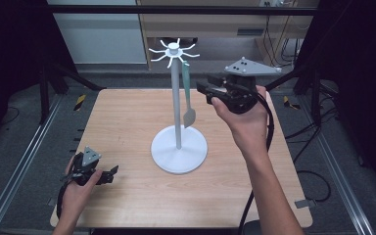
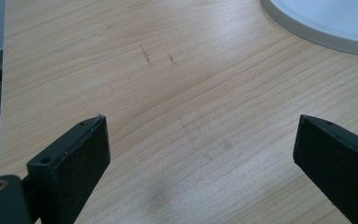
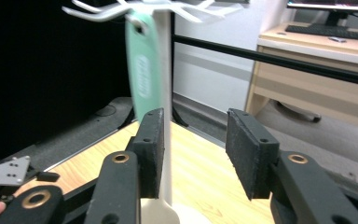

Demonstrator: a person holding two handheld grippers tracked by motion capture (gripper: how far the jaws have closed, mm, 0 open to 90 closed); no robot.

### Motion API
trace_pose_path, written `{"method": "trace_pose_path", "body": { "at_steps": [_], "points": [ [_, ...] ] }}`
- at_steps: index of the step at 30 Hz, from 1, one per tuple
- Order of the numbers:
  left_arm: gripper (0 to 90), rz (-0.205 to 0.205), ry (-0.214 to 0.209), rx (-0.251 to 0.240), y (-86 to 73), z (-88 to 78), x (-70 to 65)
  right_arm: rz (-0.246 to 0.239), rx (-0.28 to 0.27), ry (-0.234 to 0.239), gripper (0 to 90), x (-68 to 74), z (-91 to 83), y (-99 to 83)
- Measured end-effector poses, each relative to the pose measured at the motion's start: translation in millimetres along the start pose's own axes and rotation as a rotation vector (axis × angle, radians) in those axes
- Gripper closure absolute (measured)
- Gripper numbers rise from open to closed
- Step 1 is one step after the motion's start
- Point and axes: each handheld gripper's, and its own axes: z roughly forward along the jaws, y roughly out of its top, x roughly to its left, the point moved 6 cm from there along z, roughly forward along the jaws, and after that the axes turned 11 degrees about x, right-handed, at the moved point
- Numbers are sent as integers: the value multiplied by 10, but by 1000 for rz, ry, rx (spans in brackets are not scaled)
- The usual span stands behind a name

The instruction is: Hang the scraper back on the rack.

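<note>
Bare light-wood surface (image 1: 127,117) all round; mid-surface blocked by tall white hook-topped stand (image 1: 178,98) with hanging pale-green spatula (image 1: 188,93).

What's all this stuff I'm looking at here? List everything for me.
Table: one, light wood, centre of the scene.
Stand: one, white, round base mid-table, thin pole topped by a ring of hooks.
Spatula: one, pale green handle with grey blade, hanging from a hook beside the pole.
Desk: one, beige wood, behind the table.
Keyboard: one, black, on the desk.
Left gripper: one, black, jaws apart, low over the table's near-left corner.
Right gripper: one, black, jaws apart, raised just right of the spatula.
Hands: two, one holding each gripper.
</note>
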Motion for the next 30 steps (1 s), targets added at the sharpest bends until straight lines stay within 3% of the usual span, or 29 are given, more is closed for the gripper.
{"method": "trace_pose_path", "body": {
  "at_steps": [7,15,21,30],
  "points": [
    [34,-2,1,0,1,4,-3,47,19,-52,473,-199,-24,-201],
    [34,0,-1,1,-1,5,-7,91,68,-108,287,-383,33,-490],
    [33,-2,1,1,-1,4,-4,101,68,-164,183,-515,55,-769],
    [33,0,2,1,-2,4,-7,138,90,-199,102,-662,85,-1239]
  ]
}}
